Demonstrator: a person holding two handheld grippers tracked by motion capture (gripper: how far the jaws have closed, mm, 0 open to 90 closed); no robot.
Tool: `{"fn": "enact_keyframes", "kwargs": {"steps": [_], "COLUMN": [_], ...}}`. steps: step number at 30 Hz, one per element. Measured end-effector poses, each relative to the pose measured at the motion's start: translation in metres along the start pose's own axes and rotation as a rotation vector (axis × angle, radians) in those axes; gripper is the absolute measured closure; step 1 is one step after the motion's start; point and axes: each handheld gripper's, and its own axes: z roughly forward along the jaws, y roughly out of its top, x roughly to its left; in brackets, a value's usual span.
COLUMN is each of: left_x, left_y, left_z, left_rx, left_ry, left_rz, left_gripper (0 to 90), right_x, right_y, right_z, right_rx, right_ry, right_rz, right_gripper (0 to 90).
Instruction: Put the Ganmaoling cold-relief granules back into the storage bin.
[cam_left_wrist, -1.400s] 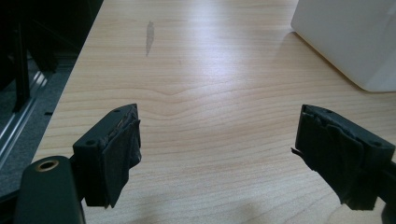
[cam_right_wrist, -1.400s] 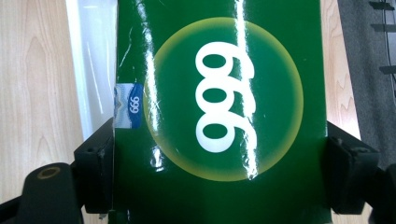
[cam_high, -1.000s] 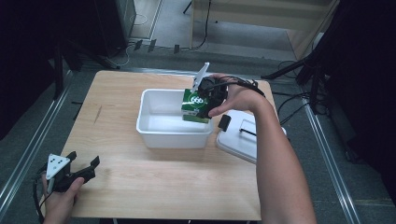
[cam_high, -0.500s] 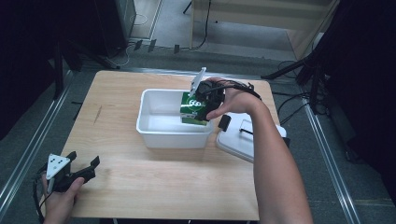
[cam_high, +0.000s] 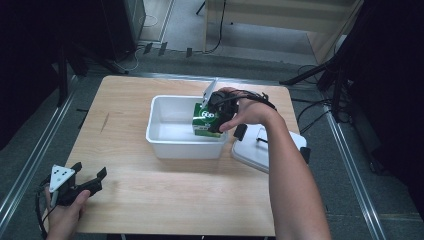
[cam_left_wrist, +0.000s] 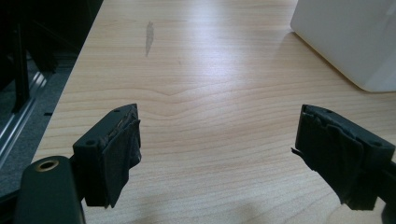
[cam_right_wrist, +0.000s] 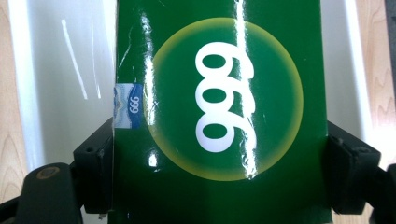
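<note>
A green carton (cam_high: 200, 125) with a white "999" in a yellow circle hangs upright, low inside the white tub (cam_high: 180, 150). My right gripper (cam_high: 212, 117) comes in from above and is shut on the carton's two sides. In the right gripper view the carton (cam_right_wrist: 219, 107) sits between the black fingers (cam_right_wrist: 95, 163) of that gripper (cam_right_wrist: 219, 177), with the tub's wall (cam_right_wrist: 60, 70) behind. Whether the carton touches the tub's floor I cannot tell. My left gripper (cam_high: 90, 170) rests open at the table's front left corner, with nothing between its jaws (cam_left_wrist: 217, 154).
A white lid (cam_high: 255, 150) with a dark handle lies right of the tub, partly under the right forearm. The tub's corner (cam_left_wrist: 350, 42) shows far off in the left gripper view. Bare wooden table (cam_high: 175, 195) stretches in front of the tub. Metal rails run along both table sides.
The right hand has sunk with the green carton, carrying it lower into the tub. The left gripper has stayed where it was.
</note>
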Motion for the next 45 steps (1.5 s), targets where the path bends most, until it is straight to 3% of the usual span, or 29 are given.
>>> {"fn": "enact_keyframes", "kwargs": {"steps": [13, 26, 32, 40, 45], "left_x": [0.0, 0.0, 0.001, 0.001, 0.001], "left_y": [0.0, 0.0, 0.0, 0.0, 0.0], "left_z": [0.0, 0.0, 0.0, 0.0, 0.0], "left_rx": [0.0, 0.001, 0.003, 0.002, 0.002], "left_ry": [-0.004, -0.003, -0.006, -0.006, -0.009], "left_rz": [-0.003, -0.004, -0.009, -0.008, -0.007], "left_gripper": [14.8, 14.7, 14.8, 14.7, 14.8], "right_x": [0.0, 0.0, 0.001, 0.0, 0.0], "right_y": [-0.001, 0.002, 0.004, 0.005, 0.004], "right_z": [0.026, 0.038, 0.043, 0.045, 0.042], "right_rx": [0.046, 0.09, 0.121, 0.123, 0.11], "right_ry": [0.025, 0.056, 0.049, 0.048, 0.043], "right_rz": [0.014, 0.018, 0.028, 0.027, 0.061], "right_gripper": [16.5, 16.1, 15.6, 15.0, 12.0]}}
